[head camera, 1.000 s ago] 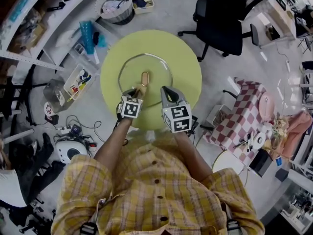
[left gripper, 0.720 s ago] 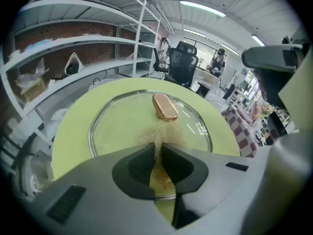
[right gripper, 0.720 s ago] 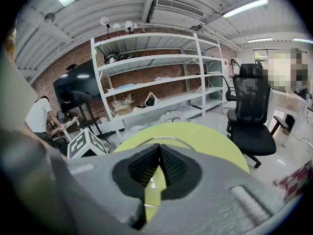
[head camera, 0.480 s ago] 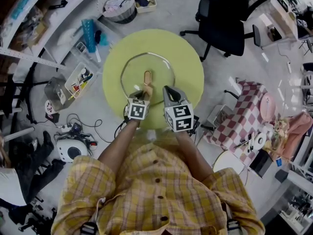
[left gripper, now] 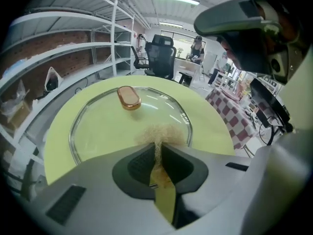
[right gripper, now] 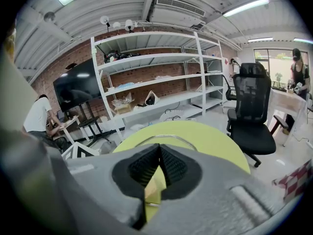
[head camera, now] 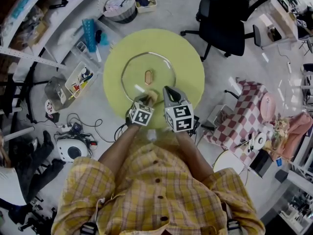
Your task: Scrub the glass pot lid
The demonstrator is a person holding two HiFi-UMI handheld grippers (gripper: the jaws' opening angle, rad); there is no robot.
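Round lime-green counter (head camera: pixel 188 58) stood on grey floor (head camera: pixel 176 9) | black swivel office chair (head camera: pixel 222 26) beyond it, to the right | red-and-white checked cloth (head camera: pixel 242 114) lay at right | round grey basket (head camera: pixel 116 4) and clear plastic box of coloured items (head camera: pixel 78 80) sat at left | white metal shelving (right gripper: pixel 156 58) lined brick wall (right gripper: pixel 146 75)

Round yellow-green table (head camera: pixel 188 62), glass pot lid (head camera: pixel 134 70) on it

Brick-walled lab: metal shelving (right gripper: pixel 161 58), office chair (right gripper: pixel 252 111)
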